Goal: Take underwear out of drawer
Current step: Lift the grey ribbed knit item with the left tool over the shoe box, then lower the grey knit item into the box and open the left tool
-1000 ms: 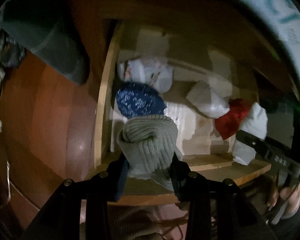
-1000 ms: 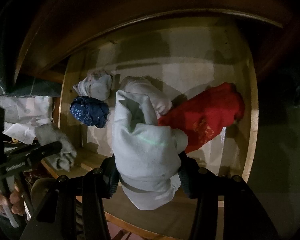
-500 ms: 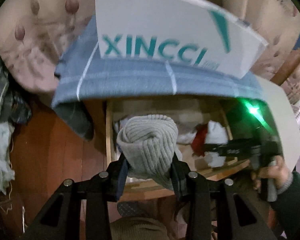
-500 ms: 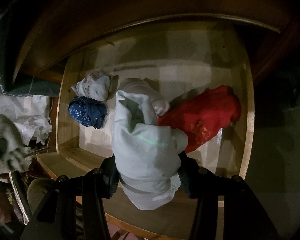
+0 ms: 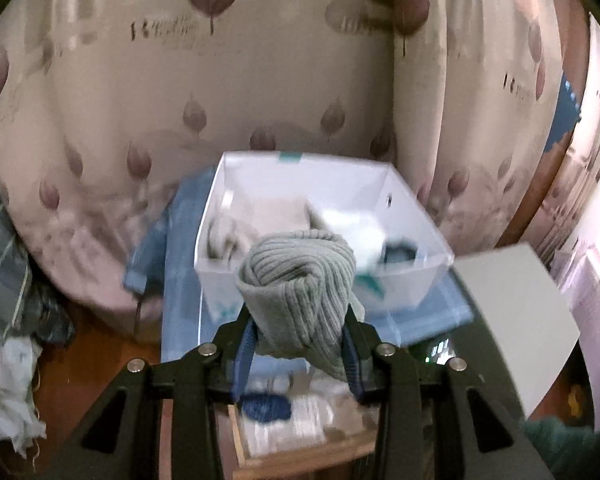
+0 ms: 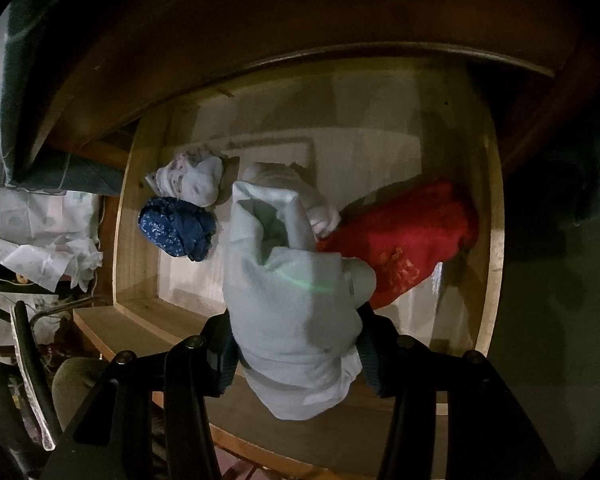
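Left tool clamped on a grey ribbed knit roll, jaws part closed with blue pads pressing both its sides; roll stands roughly upright between the fingers, folded rounded end up and away from the camera, a loose tail hanging toward the right finger. It sits in the air in front of a white open box, which rests on blue folded cloth; box holds pale bundled fabrics, blurred, can't tell what kind. Leaf-print curtain behind the box. Below the tool, a corner of the wooden drawer shows with a blue roll in it. Flat grey board at right. Right tool clamped on a pale grey-white folded bundle, jaws part closed, pads pressed on its flanks; long axis runs away from the camera along the fingers, open folded end pointing into the drawer, a thin green light streak across it. Bundle is over the drawer's front edge. Inside the drawer: red garment just right of the bundle, lying on a diagonal toward the far right; dark blue speckled roll to the left, white patterned roll touching it behind; another white piece behind the bundle, partly hidden. Drawer bottom lined with pale paper.
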The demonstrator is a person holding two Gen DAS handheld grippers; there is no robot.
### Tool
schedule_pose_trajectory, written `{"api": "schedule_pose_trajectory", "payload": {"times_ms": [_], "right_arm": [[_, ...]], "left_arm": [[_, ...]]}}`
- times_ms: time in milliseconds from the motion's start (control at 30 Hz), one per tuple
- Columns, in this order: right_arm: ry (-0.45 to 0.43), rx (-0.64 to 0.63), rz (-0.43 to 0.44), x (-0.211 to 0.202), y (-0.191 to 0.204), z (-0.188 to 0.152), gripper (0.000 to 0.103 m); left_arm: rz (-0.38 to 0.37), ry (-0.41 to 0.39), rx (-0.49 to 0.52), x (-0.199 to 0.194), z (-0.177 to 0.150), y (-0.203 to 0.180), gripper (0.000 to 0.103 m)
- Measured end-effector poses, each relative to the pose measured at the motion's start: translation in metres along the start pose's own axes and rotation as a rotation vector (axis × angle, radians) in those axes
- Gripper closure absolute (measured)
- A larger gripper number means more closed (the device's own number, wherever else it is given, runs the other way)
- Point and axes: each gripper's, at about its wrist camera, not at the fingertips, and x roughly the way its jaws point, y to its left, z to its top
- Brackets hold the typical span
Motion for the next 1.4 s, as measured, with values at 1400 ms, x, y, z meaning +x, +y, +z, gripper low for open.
{"api": "schedule_pose_trajectory", "payload": {"times_ms": [1400], "right_arm": [[-0.051,-0.030,-0.033,-0.008,0.002,-0.003,0.056]], "left_arm": [[0.090,0.180,-0.095,0.154,0.046,-0.051,0.042]]}}
